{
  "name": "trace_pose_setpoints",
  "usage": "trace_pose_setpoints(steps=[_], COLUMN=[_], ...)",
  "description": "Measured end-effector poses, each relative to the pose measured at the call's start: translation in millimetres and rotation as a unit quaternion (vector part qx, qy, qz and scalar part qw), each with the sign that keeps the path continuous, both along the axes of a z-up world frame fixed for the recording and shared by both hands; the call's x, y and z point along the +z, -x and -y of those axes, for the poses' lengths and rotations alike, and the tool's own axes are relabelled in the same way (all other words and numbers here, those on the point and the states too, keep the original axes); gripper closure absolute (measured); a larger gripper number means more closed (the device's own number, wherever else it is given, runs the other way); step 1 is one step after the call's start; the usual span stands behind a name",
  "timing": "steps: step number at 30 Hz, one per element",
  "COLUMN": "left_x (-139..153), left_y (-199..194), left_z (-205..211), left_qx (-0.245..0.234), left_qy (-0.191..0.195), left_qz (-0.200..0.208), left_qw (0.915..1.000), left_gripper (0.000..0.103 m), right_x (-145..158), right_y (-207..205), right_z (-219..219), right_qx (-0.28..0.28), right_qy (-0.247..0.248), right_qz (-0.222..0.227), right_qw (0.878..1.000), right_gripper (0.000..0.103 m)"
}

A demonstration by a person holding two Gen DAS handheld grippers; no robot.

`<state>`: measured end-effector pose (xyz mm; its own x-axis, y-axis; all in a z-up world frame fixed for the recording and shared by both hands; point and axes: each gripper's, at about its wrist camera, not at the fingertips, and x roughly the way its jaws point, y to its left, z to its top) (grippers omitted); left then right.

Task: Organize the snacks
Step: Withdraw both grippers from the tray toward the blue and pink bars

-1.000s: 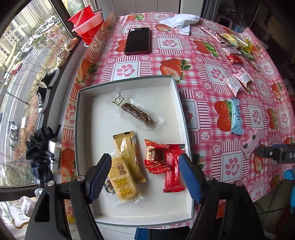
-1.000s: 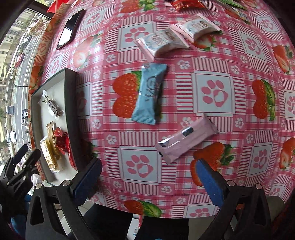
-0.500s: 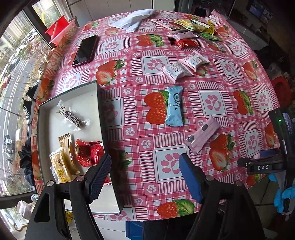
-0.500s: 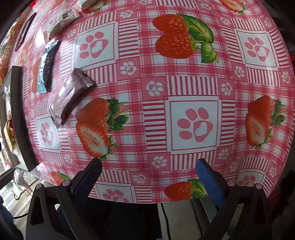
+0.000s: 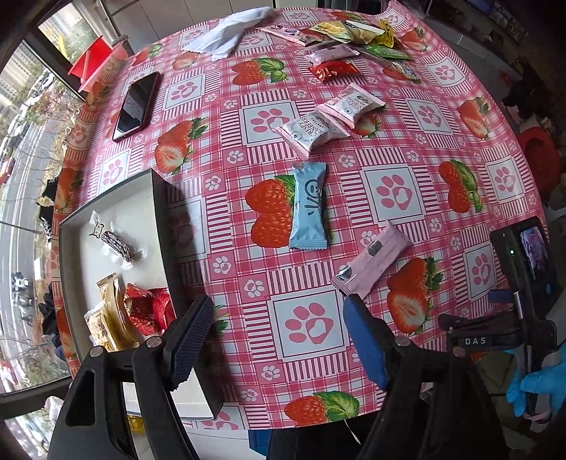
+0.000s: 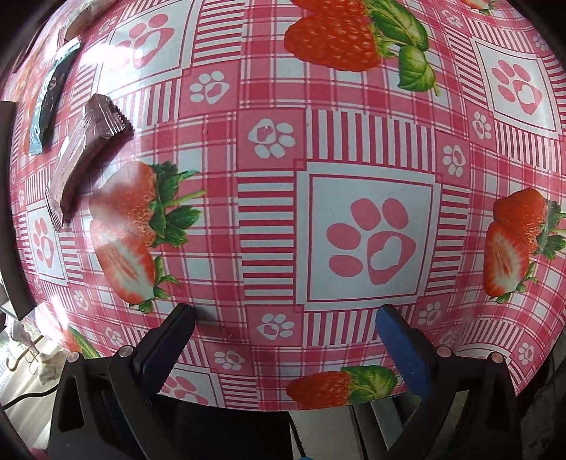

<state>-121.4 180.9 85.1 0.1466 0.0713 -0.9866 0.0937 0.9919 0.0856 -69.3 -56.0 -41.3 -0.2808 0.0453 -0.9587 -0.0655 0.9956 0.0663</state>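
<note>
A grey tray (image 5: 160, 219) at the table's left holds a chocolate bar (image 5: 118, 244), a gold packet (image 5: 109, 300) and red packets (image 5: 148, 309). A blue snack bar (image 5: 307, 205) and a pink snack bar (image 5: 371, 262) lie on the strawberry tablecloth right of the tray. My left gripper (image 5: 279, 332) is open and empty, above the cloth near the front edge, the pink bar just beyond its right finger. My right gripper (image 6: 286, 329) is open and empty over bare cloth; the pink bar (image 6: 85, 155) lies far to its left. It also shows in the left wrist view (image 5: 495, 332).
A phone (image 5: 136, 102) and a white cloth (image 5: 230, 32) lie at the back left. Two white-pink packets (image 5: 332, 120), a red packet (image 5: 334, 69) and several more snacks (image 5: 357, 33) lie at the back. Red containers (image 5: 95, 63) stand by the window.
My left gripper has swung right, from over the tray to over the cloth near the pink bar. My right gripper has moved right and closer to the cloth, away from the two bars.
</note>
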Motion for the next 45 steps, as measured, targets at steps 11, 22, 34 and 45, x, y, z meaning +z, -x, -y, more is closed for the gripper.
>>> trace_pose_setpoints(steps=[11,22,34,45], left_x=[-14.9,-13.7,-17.2,-22.1], left_y=[-4.1,-9.9,-6.9,5.3], left_z=[8.0,4.6,-3.6,-18.4], left_qx=[-0.015,-0.025,-0.032,0.018], left_qy=[0.009,0.019,0.012,0.016], left_qz=[-0.008,-0.015,-0.004,-0.016], left_qw=[0.9998,0.9994,0.9994,0.9996], left_gripper=[0.024,0.024,0.023,0.023], right_x=[9.1,16.0,13.4,15.0], right_y=[-5.2,7.8,5.7,5.2], right_z=[5.7,7.9,6.8,4.9], right_qx=[-0.017,-0.019,-0.02,-0.017], right_qy=[-0.001,0.0,0.001,-0.001], right_qz=[0.017,0.029,0.028,0.044], right_qw=[1.0,0.999,0.999,0.999], right_gripper=[0.0,0.0,0.0,0.0])
